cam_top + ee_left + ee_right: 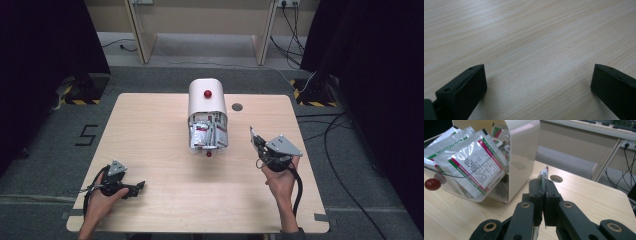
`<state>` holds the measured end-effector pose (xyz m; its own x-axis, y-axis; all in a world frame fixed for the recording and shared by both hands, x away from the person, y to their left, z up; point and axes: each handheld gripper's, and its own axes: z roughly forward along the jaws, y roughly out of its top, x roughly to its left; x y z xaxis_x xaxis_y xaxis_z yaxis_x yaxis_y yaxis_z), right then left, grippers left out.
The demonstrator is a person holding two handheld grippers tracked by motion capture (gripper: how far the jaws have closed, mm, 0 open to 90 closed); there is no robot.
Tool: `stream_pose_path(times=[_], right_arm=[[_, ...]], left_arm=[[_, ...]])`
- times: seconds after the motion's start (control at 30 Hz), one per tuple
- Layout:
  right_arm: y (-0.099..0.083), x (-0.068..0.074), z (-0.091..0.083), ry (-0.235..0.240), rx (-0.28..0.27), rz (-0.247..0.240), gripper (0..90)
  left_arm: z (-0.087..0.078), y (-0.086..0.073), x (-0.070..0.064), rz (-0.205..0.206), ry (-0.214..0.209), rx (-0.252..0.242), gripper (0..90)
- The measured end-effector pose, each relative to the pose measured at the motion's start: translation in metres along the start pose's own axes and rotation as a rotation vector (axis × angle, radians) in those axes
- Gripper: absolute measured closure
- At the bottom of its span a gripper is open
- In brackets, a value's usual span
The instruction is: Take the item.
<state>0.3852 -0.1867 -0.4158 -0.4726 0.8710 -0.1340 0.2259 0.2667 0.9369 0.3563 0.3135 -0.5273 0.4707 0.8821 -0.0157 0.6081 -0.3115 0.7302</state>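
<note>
Nearest the lens in my right gripper view, the right tongs [543, 195] are clamped tight on a thin white sachet with a red-and-green edge [543, 173], its top poking up between the jaws. In the high view those right tongs [256, 141] sit at centre right, held by my right hand [281, 176] above the pale wooden table [150, 130]. At the frame's centre lies a cream, round-topped dispenser box with a red knob [205, 97]; its clear front bin [208, 135] is tipped open and stuffed with white printed sachets [475, 166]. My left tongs [140, 186], at lower left, rest on the table with jaws spread wide and nothing between them.
</note>
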Motion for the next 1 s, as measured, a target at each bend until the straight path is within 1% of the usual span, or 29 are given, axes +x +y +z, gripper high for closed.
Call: stream_pose_path(times=[0.4, 0.67, 1.0], right_arm=[[-0.016, -0.003, 0.011, 0.001, 0.048, 0.016, 87.1], [-0.028, -0.006, 0.018, -0.008, 0.087, 0.022, 87.0], [-0.041, -0.005, 0.028, 0.006, 0.125, 0.029, 87.0]], left_arm=[[-0.001, -0.001, 0.0, -0.001, -0.001, -0.001, 0.0], [-0.002, -0.003, 0.001, -0.006, 0.003, -0.005, 0.0], [-0.003, -0.003, 0.002, -0.001, -0.003, -0.001, 0.0]])
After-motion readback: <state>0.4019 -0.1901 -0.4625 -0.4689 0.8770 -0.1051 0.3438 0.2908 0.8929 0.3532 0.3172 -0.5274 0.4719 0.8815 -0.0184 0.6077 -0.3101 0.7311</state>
